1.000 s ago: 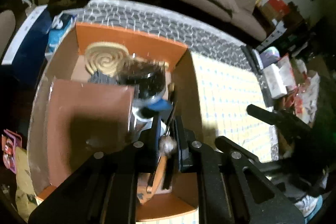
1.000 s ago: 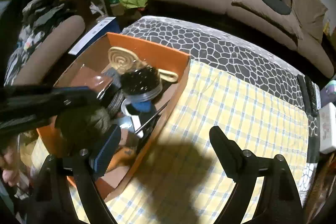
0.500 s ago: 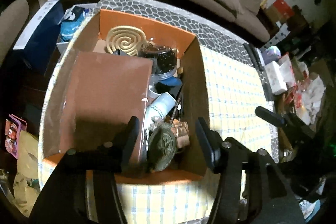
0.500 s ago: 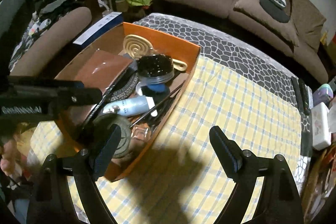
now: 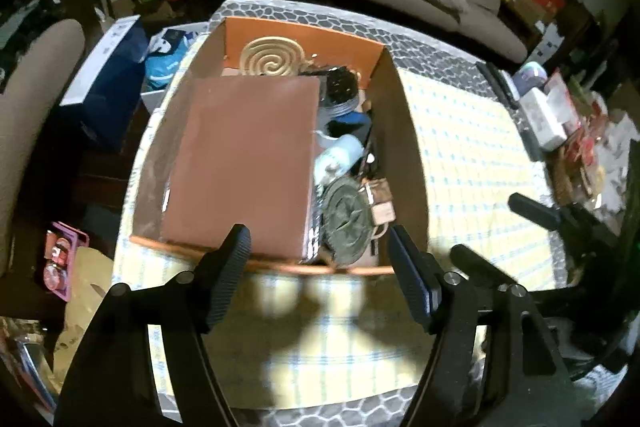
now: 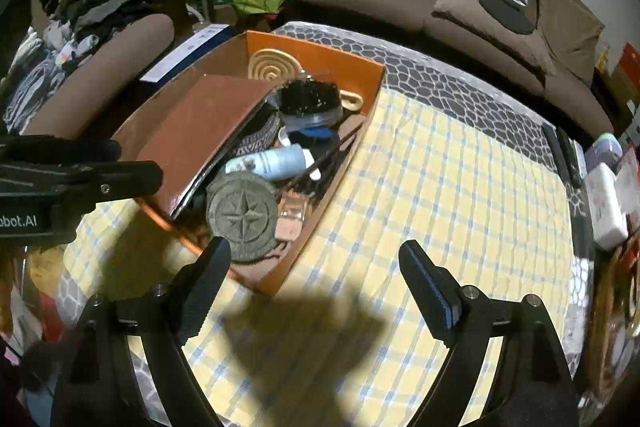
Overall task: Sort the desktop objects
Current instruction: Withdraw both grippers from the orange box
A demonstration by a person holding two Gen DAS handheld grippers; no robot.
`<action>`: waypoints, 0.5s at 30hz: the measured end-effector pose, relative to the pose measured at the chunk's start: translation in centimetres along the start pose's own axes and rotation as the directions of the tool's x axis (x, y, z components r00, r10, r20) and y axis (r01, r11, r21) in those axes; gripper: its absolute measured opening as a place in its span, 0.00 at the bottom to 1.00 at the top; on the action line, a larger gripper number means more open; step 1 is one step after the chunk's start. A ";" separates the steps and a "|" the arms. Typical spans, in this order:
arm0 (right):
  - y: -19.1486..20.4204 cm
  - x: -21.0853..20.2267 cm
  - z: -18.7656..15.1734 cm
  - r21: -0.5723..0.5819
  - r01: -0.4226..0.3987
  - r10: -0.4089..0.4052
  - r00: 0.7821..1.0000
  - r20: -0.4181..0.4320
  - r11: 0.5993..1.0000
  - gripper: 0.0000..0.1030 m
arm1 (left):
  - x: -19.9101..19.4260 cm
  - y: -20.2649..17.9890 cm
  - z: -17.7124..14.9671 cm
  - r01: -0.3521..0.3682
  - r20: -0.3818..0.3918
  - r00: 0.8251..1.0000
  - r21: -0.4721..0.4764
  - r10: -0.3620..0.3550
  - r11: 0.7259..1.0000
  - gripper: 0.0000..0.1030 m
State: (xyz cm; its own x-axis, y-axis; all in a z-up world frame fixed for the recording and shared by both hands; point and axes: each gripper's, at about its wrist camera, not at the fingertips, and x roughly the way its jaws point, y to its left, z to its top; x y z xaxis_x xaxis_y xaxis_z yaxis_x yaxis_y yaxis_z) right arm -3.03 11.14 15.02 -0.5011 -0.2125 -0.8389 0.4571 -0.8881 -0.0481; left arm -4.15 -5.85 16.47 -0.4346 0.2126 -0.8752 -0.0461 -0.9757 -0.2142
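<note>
Left wrist view: left gripper (image 5: 318,251) backs off the orange box (image 5: 396,163), fingers spread and empty, compass disc (image 5: 347,217) dropped inside, lower centre.

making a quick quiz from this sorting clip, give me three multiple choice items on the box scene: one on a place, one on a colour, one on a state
1. Where is the round grey compass-star disc?
A. on the checked cloth
B. inside the orange cardboard box, at its near end
C. on the sofa

2. What colour is the flat spiral coil at the box's far end?
A. beige
B. blue
C. black

3. How is the left gripper?
A. shut on the disc
B. shut on the brown notebook
C. open, holding nothing

Answers: 1 B, the disc lies within the box walls; 2 A, the coil is pale tan; 3 C, its fingers stand wide apart with nothing between them.
</note>
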 end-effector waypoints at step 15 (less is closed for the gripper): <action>2.8 -3.5 -2.6 0.034 0.008 -0.009 0.999 0.038 0.999 0.86 | -3.0 1.3 -4.5 -0.087 0.056 0.995 0.034 0.085 0.996 0.81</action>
State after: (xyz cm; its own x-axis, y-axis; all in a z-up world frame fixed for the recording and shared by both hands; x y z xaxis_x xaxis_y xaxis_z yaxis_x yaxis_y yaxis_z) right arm 1.94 10.43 16.42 -0.5328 -0.2193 -0.8173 0.4274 -0.9033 -0.0362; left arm 1.13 -7.48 16.88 -0.4863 0.1261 -0.8646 -0.0393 -0.9917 -0.1226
